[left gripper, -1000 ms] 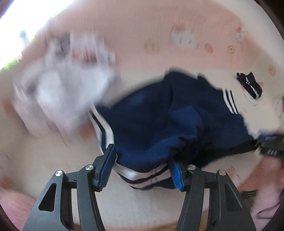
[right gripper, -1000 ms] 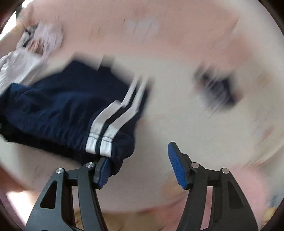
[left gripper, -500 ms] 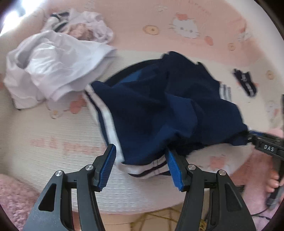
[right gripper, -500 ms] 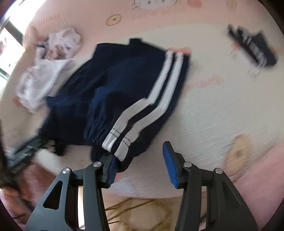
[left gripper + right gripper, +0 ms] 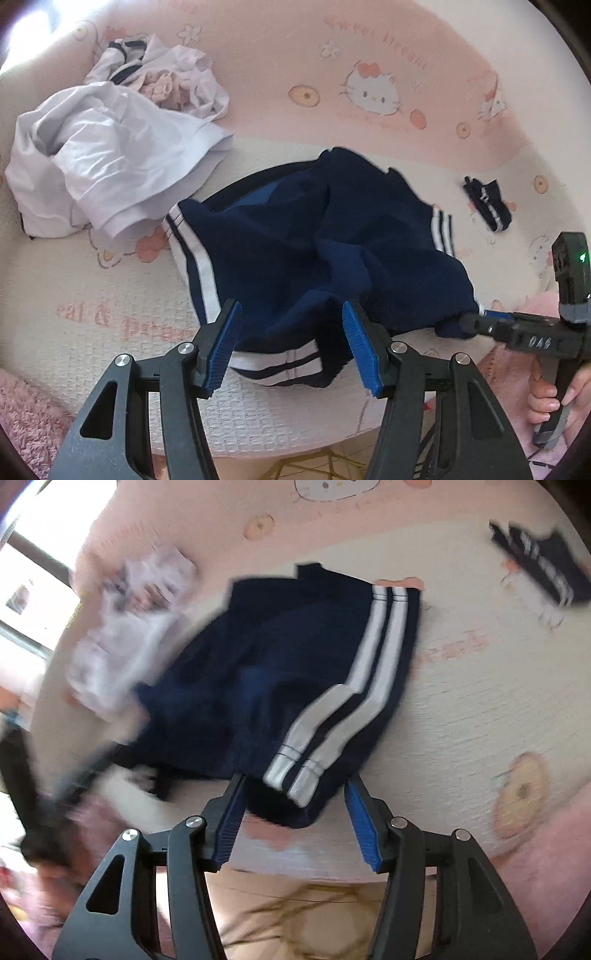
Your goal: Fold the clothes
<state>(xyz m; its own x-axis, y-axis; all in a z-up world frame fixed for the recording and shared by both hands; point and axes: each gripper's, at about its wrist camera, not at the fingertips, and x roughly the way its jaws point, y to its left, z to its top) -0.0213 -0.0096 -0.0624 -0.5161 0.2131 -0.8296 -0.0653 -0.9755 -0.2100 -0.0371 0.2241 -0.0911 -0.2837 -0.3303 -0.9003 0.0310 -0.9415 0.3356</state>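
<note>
Navy shorts (image 5: 295,251) with white side stripes lie rumpled on the cream bed sheet (image 5: 110,295). My left gripper (image 5: 291,347) is open over their near hem, with the striped edge lying between the jaws. In the right wrist view the striped corner of the shorts (image 5: 303,775) sits between the jaws of my right gripper (image 5: 295,823). Those jaws are opening and the pads stand off the cloth. The right gripper (image 5: 476,321) also shows in the left wrist view, held by a hand (image 5: 550,402) at the shorts' right corner.
A heap of white clothes (image 5: 110,158) lies at the back left. A small dark striped piece (image 5: 487,206) lies at the back right. A pink Hello Kitty pillow band (image 5: 369,92) runs along the back. The bed's near edge drops to the floor (image 5: 314,915).
The right gripper shifted so the striped corner, earlier against its left finger, now lies loose between wider jaws. The shorts settled flatter on the bed. The left gripper's jaws kept their width.
</note>
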